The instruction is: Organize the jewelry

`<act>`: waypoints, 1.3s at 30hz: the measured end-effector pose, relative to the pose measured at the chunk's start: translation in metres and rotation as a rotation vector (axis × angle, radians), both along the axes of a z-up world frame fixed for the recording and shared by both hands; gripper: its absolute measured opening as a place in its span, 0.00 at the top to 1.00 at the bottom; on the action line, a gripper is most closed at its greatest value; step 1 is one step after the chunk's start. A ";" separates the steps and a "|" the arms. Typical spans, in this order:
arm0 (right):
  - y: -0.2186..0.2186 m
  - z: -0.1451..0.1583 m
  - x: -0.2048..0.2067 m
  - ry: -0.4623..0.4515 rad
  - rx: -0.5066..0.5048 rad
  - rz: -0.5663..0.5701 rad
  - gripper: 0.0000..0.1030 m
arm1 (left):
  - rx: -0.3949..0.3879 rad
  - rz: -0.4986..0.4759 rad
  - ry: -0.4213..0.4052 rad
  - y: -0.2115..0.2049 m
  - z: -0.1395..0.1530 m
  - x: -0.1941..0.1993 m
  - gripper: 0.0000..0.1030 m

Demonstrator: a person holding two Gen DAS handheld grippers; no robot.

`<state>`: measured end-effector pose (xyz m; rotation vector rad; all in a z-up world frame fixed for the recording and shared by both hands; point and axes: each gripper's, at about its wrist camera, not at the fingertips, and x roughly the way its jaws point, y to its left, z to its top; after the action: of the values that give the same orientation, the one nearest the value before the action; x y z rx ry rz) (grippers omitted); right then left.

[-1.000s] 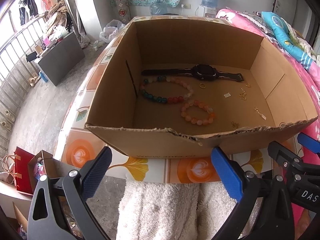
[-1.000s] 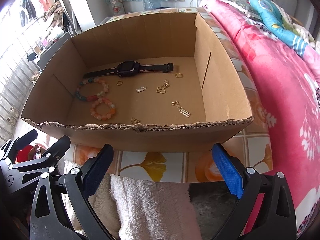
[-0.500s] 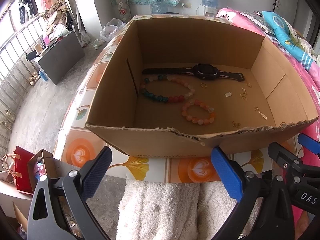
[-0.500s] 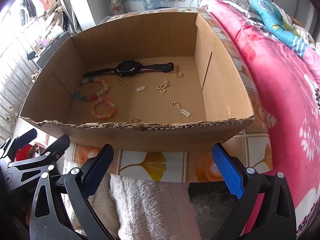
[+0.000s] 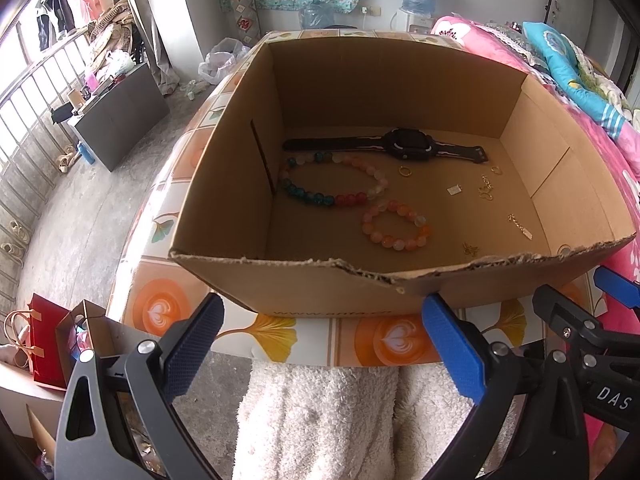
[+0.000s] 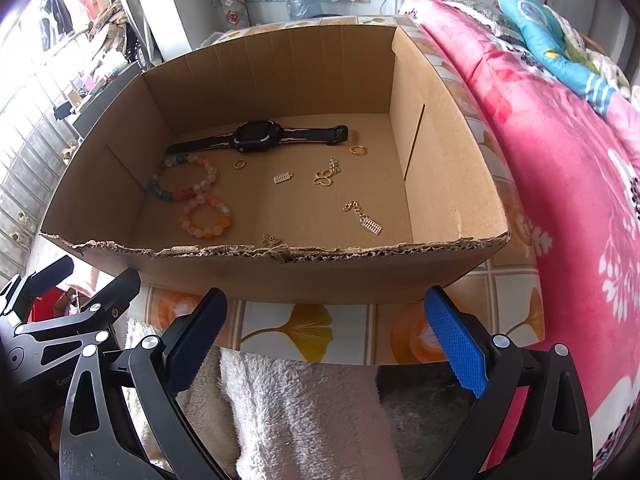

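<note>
Home bedroom: bed (image 6: 560,152), hanging clothes (image 5: 60,4).

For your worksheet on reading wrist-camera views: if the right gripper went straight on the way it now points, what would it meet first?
Most likely the torn near wall of the cardboard box. The right gripper, jaws open and empty, sits below that rim, over the table edge. Depth is uncertain in this fisheye view.

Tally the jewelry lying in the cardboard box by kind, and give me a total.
Black wristwatch with a dark strap: 1
Beaded bracelets: 2, a larger multicoloured one and a smaller orange-pink one
Small gold rings: 2, and
Small gold charms and chain pieces: 4
Total: 9
</note>
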<state>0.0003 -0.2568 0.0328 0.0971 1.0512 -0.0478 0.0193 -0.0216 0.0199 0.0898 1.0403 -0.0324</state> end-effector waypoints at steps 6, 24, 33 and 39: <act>0.001 -0.001 0.000 0.004 0.002 0.001 0.08 | -0.003 0.000 0.010 -0.001 0.000 0.001 0.05; -0.003 -0.005 0.004 0.026 0.015 -0.007 0.08 | -0.010 0.002 0.076 -0.002 -0.003 0.008 0.05; -0.004 -0.008 0.004 0.034 0.020 -0.011 0.08 | -0.004 0.002 0.086 -0.002 -0.005 0.011 0.05; -0.005 -0.008 0.004 0.035 0.020 -0.011 0.08 | -0.002 0.002 0.085 -0.002 -0.005 0.011 0.05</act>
<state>0.0044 -0.2614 0.0249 0.1206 1.0862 -0.0488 0.0300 -0.0236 0.0153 0.0861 1.1255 -0.0357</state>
